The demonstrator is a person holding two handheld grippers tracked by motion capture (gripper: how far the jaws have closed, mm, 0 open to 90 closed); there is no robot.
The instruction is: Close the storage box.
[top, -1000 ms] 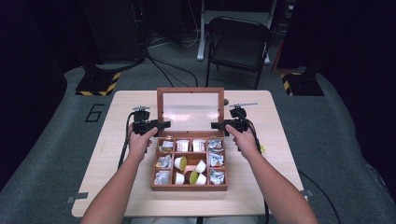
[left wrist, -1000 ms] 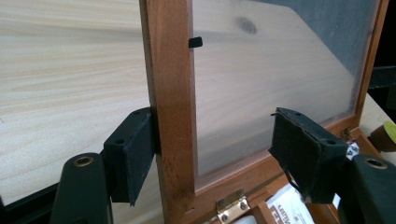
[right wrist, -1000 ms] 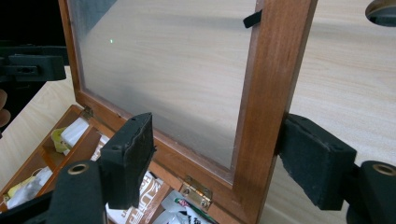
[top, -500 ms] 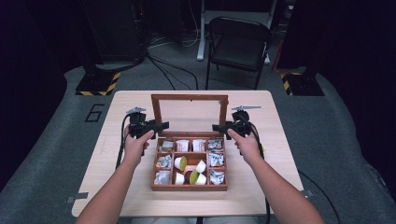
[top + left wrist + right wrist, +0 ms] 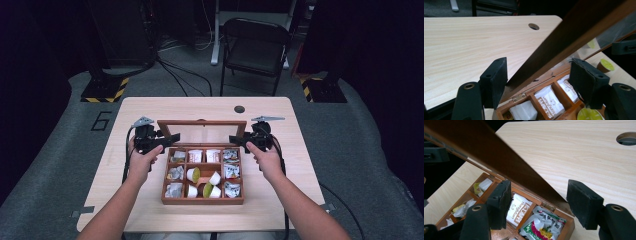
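box: wooden box (image 5: 202,200) is sitting mid-table (image 5: 150,105), near the person's edge, nine compartments holding tea bags and capsules
lid: glass-paned lid (image 5: 202,123) is standing raised at the box's far side, hinged at the back, tilting; in both gripper views its wooden frame is crossing diagonally between the jaws
left gripper: left gripper (image 5: 171,138) is sitting at the lid's left edge; in the left gripper view (image 5: 539,77) the lid frame is touching the left pad only, the right pad is standing clear with a gap, so no clamp, released; jaws have just been opening a little with the frame between them
right gripper: right gripper (image 5: 234,140) is sitting at the lid's right edge; in the right gripper view (image 5: 539,200) the frame is running between the pads, just beside the left one, the right pad well apart, not clenched; jaws have just been closing around the frame
hinge: brass hinge (image 5: 519,98) is showing at the box's back wall
contents: white sachets (image 5: 519,211) are lying in the back row, green-topped capsules (image 5: 206,190) lower middle
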